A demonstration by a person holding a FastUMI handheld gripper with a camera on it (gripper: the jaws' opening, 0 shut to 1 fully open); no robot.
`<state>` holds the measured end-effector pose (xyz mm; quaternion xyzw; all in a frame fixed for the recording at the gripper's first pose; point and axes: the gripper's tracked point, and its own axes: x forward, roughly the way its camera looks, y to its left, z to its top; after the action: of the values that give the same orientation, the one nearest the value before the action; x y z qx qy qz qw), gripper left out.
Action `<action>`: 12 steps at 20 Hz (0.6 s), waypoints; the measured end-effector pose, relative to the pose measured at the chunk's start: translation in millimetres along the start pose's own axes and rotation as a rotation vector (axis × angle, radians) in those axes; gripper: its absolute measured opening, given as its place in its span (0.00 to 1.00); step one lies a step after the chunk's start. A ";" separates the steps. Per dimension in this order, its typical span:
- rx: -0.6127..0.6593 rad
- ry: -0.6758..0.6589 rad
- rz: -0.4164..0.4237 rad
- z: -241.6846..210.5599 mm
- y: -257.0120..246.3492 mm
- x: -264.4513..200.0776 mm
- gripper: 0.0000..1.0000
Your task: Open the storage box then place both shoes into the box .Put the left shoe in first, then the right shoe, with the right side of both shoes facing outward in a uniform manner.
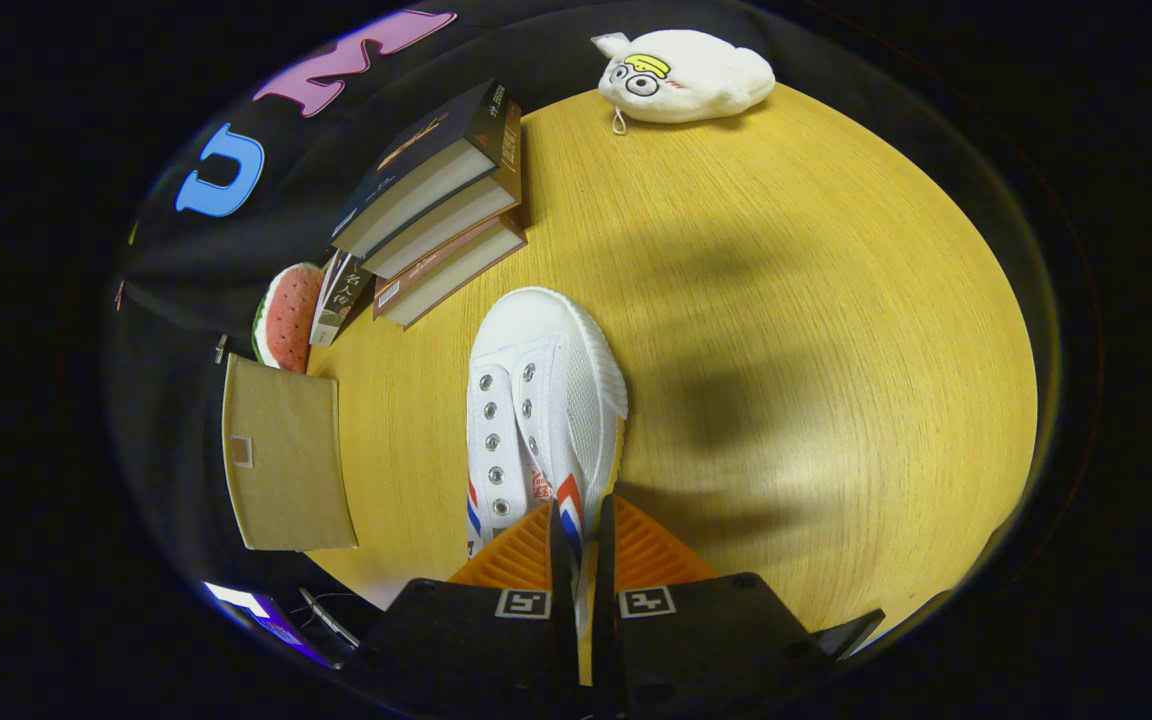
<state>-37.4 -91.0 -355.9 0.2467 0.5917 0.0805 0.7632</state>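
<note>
**Hand-held gripper clamped on a white shoe above a wooden worktop**

Hand-held gripper [581, 545] narrowed to a thin gap, both fingers [561, 545] pressing on the side wall of the white shoe [541, 400] near its collar. Shoe stretching forward from the fingers, rounded toe farthest ahead, laceless eyelet rows and open tongue facing up, red and blue stripes beside the fingertips; mesh-textured canvas upper, ribbed rubber sole edge on the right. Whether sole rests on the worktop or hangs above it: cannot tell.

Broad bare stretch of worktop [816, 330] right of and beyond the shoe, crossed by soft shadows. Left flank crowded: tan storage box [281, 455], flat-faced with a small tab, left of the fingers at the worktop's edge; watermelon-slice toy [286, 315] just beyond it; leaning stack of books [441, 200] ahead and to the left, with a thinner book beside. White plush toy [686, 75] far ahead, well apart, near the far rim.

Worktop of yellow wood grain, matte. Dark cloth wall behind the left edge.
</note>
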 end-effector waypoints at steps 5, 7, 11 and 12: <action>-0.048 -0.038 0.002 1.8 43.4 -29.5 0.10; -0.073 -0.053 0.022 2.8 73.5 -42.3 0.10; -0.070 -0.079 0.072 2.9 141.0 -53.1 0.10; -0.077 -0.085 0.083 1.9 159.9 -54.2 0.10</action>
<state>-24.2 24.3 -233.3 0.2448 0.5444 0.1241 0.7927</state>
